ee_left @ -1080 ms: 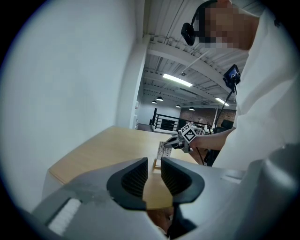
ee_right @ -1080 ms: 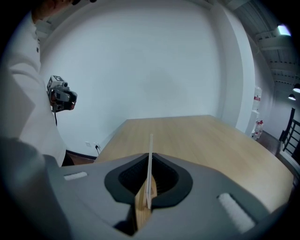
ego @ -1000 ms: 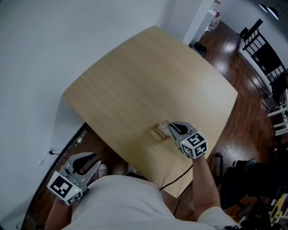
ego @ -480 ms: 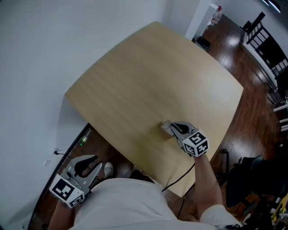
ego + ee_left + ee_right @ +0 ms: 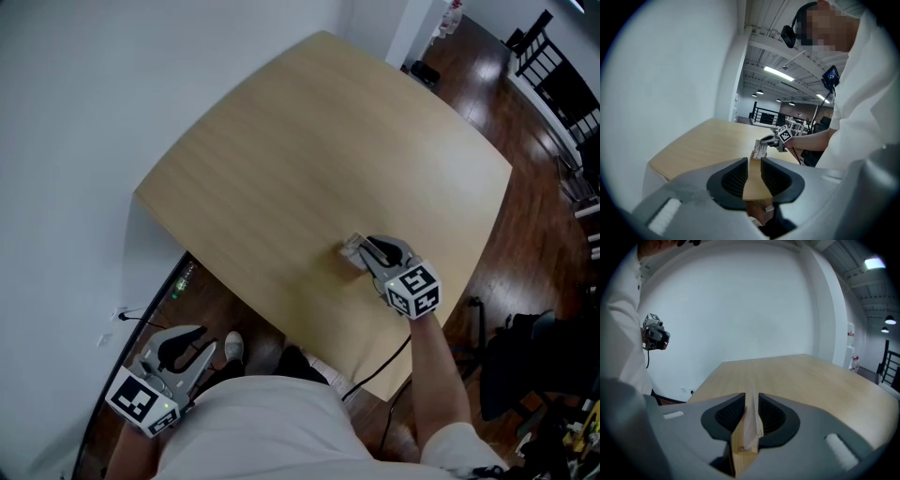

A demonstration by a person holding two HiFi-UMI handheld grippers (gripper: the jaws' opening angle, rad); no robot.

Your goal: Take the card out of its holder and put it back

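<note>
Left gripper (image 5: 183, 339): off the near left edge of table (image 5: 281, 122), jaws a narrow slit apart, nothing between.

Card (image 5: 751, 411): upright in slot of wooden holder (image 5: 740, 453), near right part of table.

Right gripper (image 5: 364, 251): jaws either side of card, just been opening, pads seemingly clear of it.

Handling, judged: light, thin, bendy, slick. Best pinched flat on both faces near top edge.

Right gripper view: slot and seating. Left gripper view: patterned face. Head view: position only.

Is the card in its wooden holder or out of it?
In: the card stands upright, its lower edge seated in the wooden holder.
</note>
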